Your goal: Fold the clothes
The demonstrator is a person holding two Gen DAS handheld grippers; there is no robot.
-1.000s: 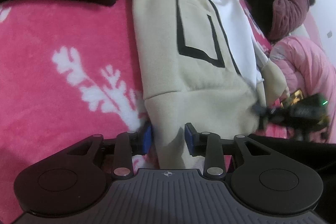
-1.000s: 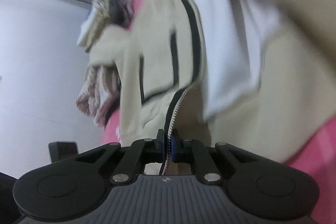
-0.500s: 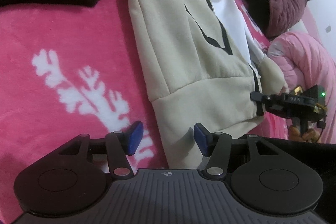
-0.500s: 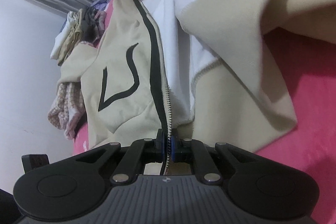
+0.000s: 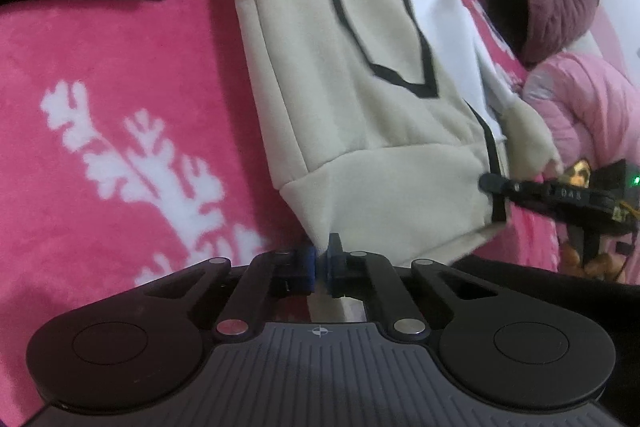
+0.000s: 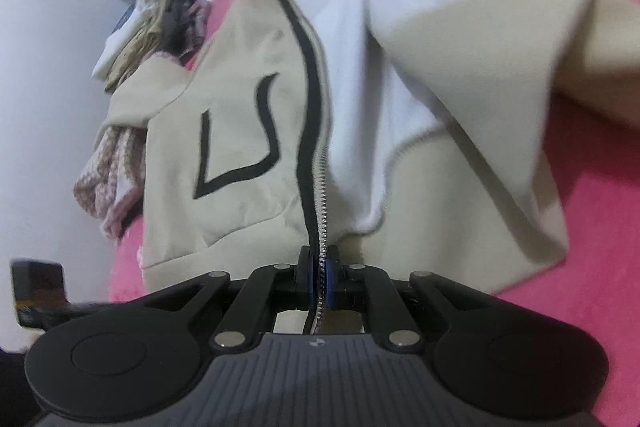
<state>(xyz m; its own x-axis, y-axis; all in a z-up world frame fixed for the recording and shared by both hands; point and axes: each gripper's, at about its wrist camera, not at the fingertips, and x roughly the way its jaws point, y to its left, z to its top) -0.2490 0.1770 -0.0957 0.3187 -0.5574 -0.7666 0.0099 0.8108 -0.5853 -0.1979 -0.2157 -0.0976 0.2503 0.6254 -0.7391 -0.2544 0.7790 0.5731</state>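
Left gripper [image 5: 319, 263] clamped on hem corner of beige jacket [image 5: 352, 75]; right gripper [image 6: 319, 281] clamped on its zipper edge [image 6: 320, 211]. Jacket spreads ahead over pink blanket [image 5: 100, 67]. Soft, limp fleece; hem grips should hold

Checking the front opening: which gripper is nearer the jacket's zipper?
Right. The right gripper is clamped on the zipper; the left gripper pinches the jacket hem corner, away from it.
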